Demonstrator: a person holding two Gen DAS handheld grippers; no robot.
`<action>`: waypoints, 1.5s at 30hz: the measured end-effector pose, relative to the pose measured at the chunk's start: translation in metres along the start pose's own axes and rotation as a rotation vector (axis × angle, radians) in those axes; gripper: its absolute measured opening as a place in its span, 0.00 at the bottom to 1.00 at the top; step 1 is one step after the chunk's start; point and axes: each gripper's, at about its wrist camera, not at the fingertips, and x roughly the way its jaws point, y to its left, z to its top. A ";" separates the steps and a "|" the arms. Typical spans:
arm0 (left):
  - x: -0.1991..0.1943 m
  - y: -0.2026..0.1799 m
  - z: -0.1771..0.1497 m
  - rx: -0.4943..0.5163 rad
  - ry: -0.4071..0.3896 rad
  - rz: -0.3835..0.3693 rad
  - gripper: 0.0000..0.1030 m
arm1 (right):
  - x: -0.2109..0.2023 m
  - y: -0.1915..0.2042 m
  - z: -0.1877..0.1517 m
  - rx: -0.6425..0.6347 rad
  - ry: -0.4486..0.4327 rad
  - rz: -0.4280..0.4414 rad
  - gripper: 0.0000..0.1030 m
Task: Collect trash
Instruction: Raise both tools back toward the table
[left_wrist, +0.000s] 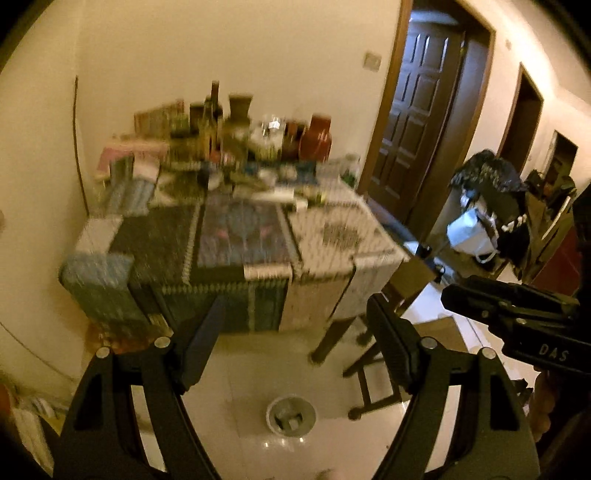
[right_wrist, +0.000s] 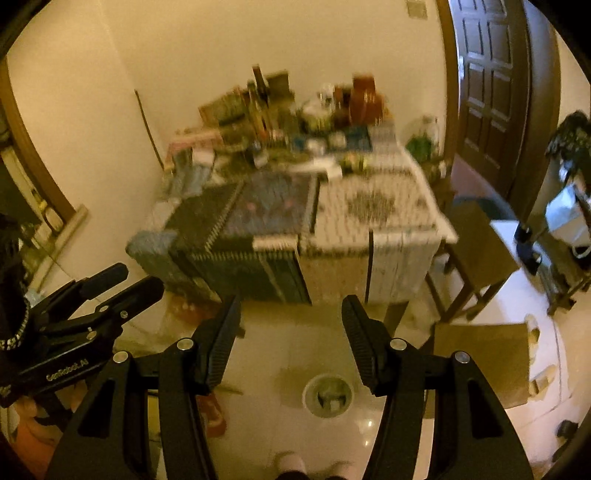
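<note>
Hovering spread and empty, both claws (left_wrist: 295, 306) (right_wrist: 291, 299) overlook a waste bin (right_wrist: 327, 395) before the cluttered table (left_wrist: 332, 236).

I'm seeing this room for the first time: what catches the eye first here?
The table against the wall, draped in a patchwork cloth, its far end crowded with bottles and jars. On the pale floor before it stands a small round waste bin. Both tongs, left and right, hang open and empty above it.

One cloth-covered table (left_wrist: 236, 236) stands by the wall; in front of it one round bin (left_wrist: 291, 416); right of it one wooden chair (right_wrist: 476, 254); two grippers.
</note>
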 end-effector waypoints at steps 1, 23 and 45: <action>-0.011 0.000 0.007 0.006 -0.023 -0.007 0.76 | -0.005 0.003 0.004 0.000 -0.014 -0.007 0.52; -0.059 0.024 0.068 0.007 -0.191 0.016 0.91 | -0.055 0.020 0.062 -0.026 -0.241 -0.117 0.72; 0.090 -0.024 0.194 -0.068 -0.196 0.137 0.91 | 0.033 -0.084 0.191 -0.116 -0.162 0.024 0.72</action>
